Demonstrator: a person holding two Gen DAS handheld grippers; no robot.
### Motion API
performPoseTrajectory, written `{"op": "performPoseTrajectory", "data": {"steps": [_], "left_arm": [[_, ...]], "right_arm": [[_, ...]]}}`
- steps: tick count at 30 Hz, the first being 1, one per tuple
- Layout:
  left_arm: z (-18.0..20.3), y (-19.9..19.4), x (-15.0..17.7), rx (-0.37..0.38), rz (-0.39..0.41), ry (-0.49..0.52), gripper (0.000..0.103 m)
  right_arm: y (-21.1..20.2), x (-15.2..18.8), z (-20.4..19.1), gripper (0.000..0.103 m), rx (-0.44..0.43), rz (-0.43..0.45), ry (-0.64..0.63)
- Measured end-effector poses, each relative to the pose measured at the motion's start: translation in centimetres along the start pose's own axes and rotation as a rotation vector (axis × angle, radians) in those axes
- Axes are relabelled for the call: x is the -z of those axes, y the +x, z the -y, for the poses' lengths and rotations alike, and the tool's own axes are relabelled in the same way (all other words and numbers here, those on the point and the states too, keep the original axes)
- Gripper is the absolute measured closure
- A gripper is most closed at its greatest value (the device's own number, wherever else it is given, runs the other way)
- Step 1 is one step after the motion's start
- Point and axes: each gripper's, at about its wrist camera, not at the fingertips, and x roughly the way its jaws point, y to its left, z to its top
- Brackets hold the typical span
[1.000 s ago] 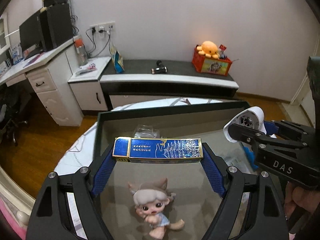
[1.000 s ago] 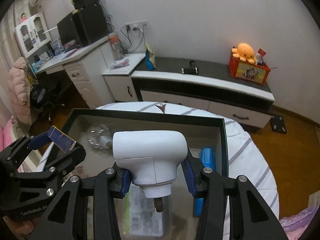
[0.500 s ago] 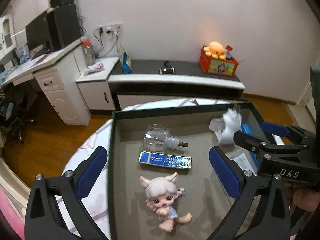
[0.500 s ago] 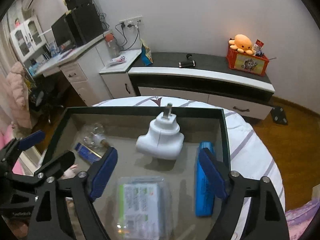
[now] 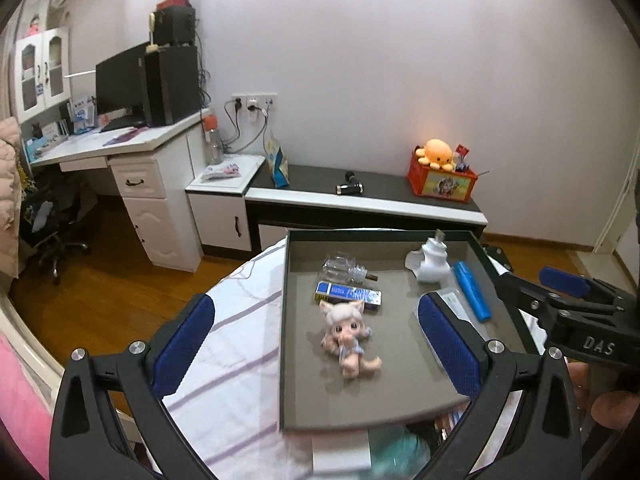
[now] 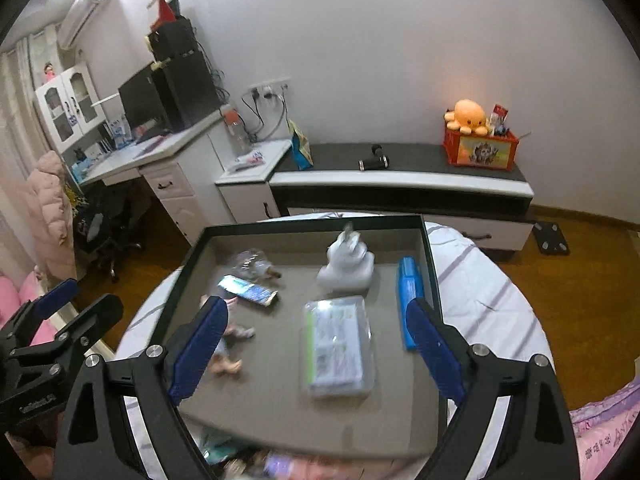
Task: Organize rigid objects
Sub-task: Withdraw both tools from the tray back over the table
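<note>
Both grippers' jaws wide, empty — farther back now from the tray, blue box and charger inside.

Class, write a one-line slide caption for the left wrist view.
Open left gripper above a dark tray holding a doll, blue box and white plug.

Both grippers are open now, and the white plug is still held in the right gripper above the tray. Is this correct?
Not quite. Both grippers are open, but the right gripper holds nothing: the white plug rests on the floor of the tray, near its far wall, beside the blue bar. The right wrist view shows this; the left gripper is also empty.
</note>
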Motion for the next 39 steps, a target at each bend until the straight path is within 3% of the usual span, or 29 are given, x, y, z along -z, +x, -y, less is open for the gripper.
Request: {"op": "performPoseTrajectory", "data": {"steps": [7,23,39], "left_arm": [[-0.7,-4.9,2.4,0.007,0.032,-0.027,0.000],[-0.4,-13.7,7.1,-0.018,0.096,-0.032,0.000],[-0.4,-17.9,11.5,-0.014,0.068,-0.034,0.000]], "right_arm": [[-6.6,3.0,-2.2,0.011,-0.017,0.084,-0.031],[-15.7,9.2,-3.7,0.011,-0.030,0.209,0.001],[-19.6,15.2,-3.4,0.011,-0.003,0.190,-0.011]]}}
